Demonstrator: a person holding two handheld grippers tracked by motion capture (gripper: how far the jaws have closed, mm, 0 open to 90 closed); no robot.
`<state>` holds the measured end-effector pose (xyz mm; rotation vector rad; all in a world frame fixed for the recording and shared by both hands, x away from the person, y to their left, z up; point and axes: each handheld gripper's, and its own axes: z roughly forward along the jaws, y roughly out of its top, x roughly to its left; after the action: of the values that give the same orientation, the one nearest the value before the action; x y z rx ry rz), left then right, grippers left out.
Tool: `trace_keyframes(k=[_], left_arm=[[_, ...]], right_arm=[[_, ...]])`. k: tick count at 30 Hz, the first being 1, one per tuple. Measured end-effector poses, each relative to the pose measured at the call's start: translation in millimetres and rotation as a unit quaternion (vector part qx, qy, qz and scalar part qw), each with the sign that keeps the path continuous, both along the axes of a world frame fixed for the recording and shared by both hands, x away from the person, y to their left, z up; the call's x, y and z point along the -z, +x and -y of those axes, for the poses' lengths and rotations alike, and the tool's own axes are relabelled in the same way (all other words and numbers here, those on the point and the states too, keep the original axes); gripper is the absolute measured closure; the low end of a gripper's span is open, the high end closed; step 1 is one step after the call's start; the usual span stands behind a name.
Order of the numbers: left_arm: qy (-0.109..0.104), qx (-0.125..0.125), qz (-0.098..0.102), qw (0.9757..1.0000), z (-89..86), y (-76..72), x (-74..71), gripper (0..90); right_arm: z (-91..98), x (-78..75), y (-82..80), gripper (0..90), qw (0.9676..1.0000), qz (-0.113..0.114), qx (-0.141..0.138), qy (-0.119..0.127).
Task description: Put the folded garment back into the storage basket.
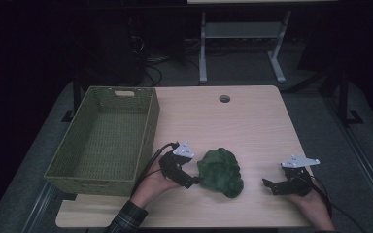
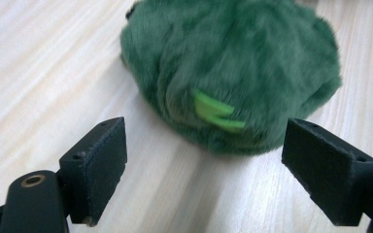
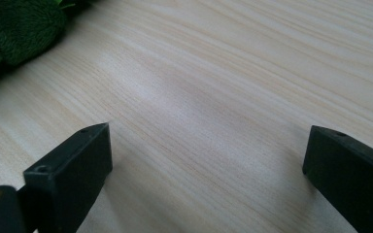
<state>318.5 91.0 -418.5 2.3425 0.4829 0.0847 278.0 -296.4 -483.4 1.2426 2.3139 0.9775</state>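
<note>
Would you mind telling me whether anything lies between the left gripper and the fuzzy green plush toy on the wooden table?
Nothing visible does. The left gripper sits right beside the fuzzy green plush toy, its jaws open with only bare light wooden table between them and the toy.

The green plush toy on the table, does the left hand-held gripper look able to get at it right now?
Probably yes. The left hand-held gripper has its jaws wide open and aimed at the green plush toy, which lies just ahead on the bare table. Nothing lies between them.
</note>
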Motion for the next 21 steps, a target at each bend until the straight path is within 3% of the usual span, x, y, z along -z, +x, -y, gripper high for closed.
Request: trace_keyframes(k=[5, 9, 15, 21], left_arm=[[0.013, 0.018, -0.001, 0.9998, 9.4, 5.2, -7.9, 13.3], [0.032, 0.047, 0.003, 0.9984, 22.9, 12.5, -12.3, 13.3], [0.059, 0.078, -0.010, 0.9951, 38.2, 21.4, -8.2, 13.3], [0.081, 0.114, -0.020, 0.9900, 57.0, 23.1, 6.0, 13.3]], right_arm=[[0.0, 0.1, 0.1, 3.1, 1.0000, 0.000, 0.000, 0.000], [-0.2, 0.0, -0.3, 3.1, 1.0000, -0.002, 0.002, 0.001], [-0.1, 0.0, -0.2, 3.2, 1.0000, -0.002, 0.002, 0.001], [-0.1, 0.0, -0.3, 3.3, 1.0000, -0.002, 0.002, 0.001]])
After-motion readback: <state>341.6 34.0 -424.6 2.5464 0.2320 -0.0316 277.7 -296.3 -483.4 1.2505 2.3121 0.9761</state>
